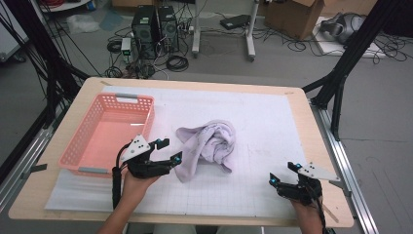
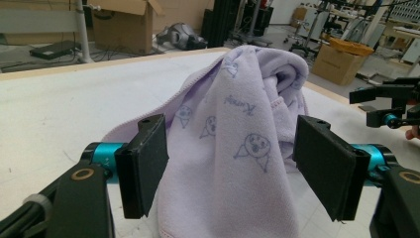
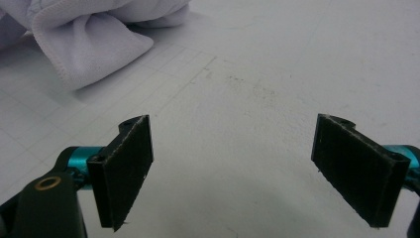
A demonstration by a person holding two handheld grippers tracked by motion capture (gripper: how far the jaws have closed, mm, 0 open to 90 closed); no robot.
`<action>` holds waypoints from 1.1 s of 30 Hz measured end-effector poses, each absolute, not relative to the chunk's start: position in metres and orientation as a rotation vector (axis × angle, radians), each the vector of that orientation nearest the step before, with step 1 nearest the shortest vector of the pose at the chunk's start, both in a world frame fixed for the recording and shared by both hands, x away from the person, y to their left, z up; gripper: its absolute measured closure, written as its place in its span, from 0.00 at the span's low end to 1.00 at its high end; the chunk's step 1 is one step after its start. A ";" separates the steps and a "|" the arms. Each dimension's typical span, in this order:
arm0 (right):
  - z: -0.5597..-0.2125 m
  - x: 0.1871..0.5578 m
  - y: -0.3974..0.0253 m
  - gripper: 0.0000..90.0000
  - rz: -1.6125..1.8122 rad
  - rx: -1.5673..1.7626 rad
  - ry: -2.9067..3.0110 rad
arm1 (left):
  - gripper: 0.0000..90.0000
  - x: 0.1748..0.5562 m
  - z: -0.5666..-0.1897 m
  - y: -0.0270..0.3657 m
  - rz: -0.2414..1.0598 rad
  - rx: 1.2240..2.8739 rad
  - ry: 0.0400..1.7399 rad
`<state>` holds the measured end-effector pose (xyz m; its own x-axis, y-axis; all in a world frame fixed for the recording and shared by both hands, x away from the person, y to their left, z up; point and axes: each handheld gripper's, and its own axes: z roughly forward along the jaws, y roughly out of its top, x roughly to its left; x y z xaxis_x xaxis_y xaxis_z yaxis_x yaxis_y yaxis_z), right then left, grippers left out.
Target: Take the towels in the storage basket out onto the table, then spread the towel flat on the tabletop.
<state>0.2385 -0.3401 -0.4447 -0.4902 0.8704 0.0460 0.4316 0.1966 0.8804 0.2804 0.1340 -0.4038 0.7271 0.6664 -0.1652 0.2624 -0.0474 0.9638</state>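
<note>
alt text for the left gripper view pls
A crumpled lilac towel printed with small cartoon faces lies on a white table, between the open black jaws of the left tongs. The right tongs show at the far right edge.

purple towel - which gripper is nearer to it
Left. The left gripper is open right at the purple towel, its near fold between the jaws. The right gripper is open, apart on bare mat.

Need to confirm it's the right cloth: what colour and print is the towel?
The towel is pale lilac with small printed cartoon faces; the left gripper view shows it best.
</note>
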 end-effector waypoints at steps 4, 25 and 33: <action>-0.444 0.238 -0.340 0.17 1.244 1.219 2.005 | 0.33 0.281 -0.404 0.133 0.381 1.628 0.762; -0.445 0.235 -0.346 0.17 1.235 1.231 1.992 | 0.33 0.285 -0.408 0.131 0.379 1.639 0.771; -0.443 0.235 -0.338 0.17 1.267 1.224 2.020 | 0.34 0.286 -0.410 0.123 0.354 1.665 0.761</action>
